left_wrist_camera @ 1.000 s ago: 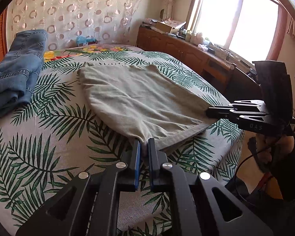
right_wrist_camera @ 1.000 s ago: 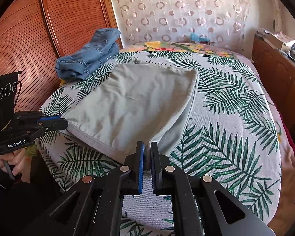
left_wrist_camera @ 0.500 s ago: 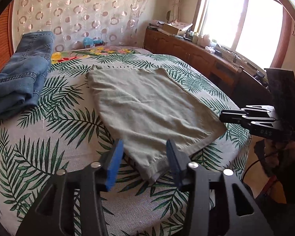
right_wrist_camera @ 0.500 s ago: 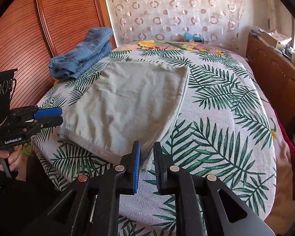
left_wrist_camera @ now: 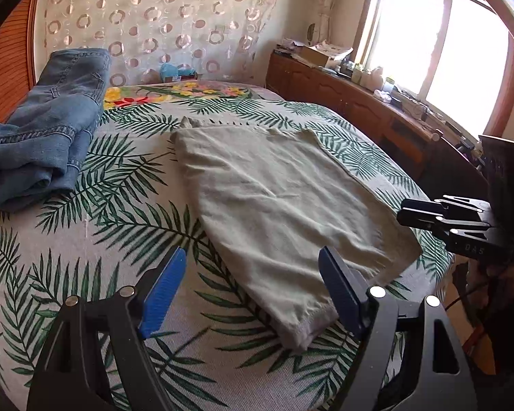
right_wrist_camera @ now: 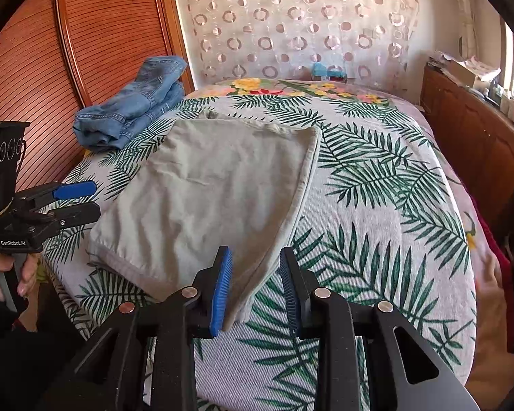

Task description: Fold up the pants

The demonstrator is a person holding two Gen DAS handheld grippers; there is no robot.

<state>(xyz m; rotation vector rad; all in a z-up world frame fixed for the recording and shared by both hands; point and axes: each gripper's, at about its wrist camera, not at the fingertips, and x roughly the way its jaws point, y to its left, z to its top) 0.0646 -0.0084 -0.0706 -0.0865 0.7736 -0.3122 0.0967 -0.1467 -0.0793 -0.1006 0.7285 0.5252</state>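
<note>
Pale grey-green pants (left_wrist_camera: 274, 202) (right_wrist_camera: 209, 198) lie folded flat on the palm-leaf bedspread (left_wrist_camera: 96, 226). My left gripper (left_wrist_camera: 253, 287) hovers over their near corner with its jaws opening wide; the cloth lies loose below, not pinched. My right gripper (right_wrist_camera: 253, 284) is opening over the other near corner, which lies between the blue pads (right_wrist_camera: 221, 287) without being pressed. Each gripper appears in the other's view: the right gripper (left_wrist_camera: 428, 217) at the right edge, the left gripper (right_wrist_camera: 75, 202) at the left, held by a hand (right_wrist_camera: 3, 274).
Folded blue jeans (left_wrist_camera: 48, 130) (right_wrist_camera: 137, 102) rest at the bed's far left against the wooden slatted headboard (right_wrist_camera: 85, 44). A wooden sideboard (left_wrist_camera: 353, 102) with clutter runs under the bright window on the right. A patterned curtain (left_wrist_camera: 161, 24) hangs behind the bed.
Both grippers were shut on the pants' near corners and have let go. Their jaws have spread, the left more than the right, and the cloth now lies flat.
</note>
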